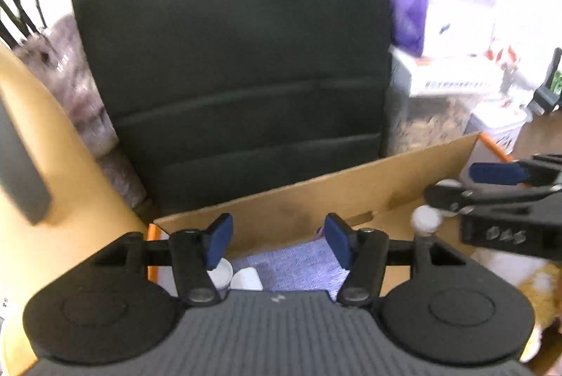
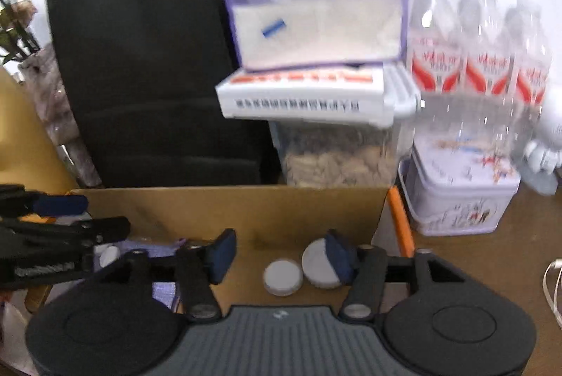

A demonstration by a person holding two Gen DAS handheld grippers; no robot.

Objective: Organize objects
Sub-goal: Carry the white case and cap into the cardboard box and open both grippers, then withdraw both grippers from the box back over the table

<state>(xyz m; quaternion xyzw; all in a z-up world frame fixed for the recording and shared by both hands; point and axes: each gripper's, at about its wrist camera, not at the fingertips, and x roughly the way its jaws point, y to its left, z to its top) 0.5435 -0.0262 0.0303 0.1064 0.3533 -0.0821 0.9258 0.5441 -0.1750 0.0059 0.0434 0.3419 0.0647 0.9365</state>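
Note:
An open cardboard box point(image 1: 316, 197) point(image 2: 228, 207) sits in front of me. Inside it lie a purple towel point(image 1: 295, 265), white-capped jars point(image 1: 224, 272) and a white lid point(image 1: 247, 277) at the left. Two white-lidded jars point(image 2: 282, 276) point(image 2: 318, 265) stand at the right of the box. My left gripper point(image 1: 279, 241) is open and empty above the towel; it also shows at the left of the right wrist view point(image 2: 70, 218). My right gripper point(image 2: 279, 255) is open and empty above the box, its right pad point(image 2: 337, 256) in front of a jar. It enters the left wrist view point(image 1: 467, 184) from the right.
A black chair back point(image 1: 228, 60) stands behind the box. On the right are a stacked purple container point(image 2: 316, 14), a clear bin of brown pieces point(image 2: 337, 154), water bottles point(image 2: 474, 60) and a white tin point(image 2: 460, 197) on a brown table. A yellow surface point(image 1: 52, 200) lies left.

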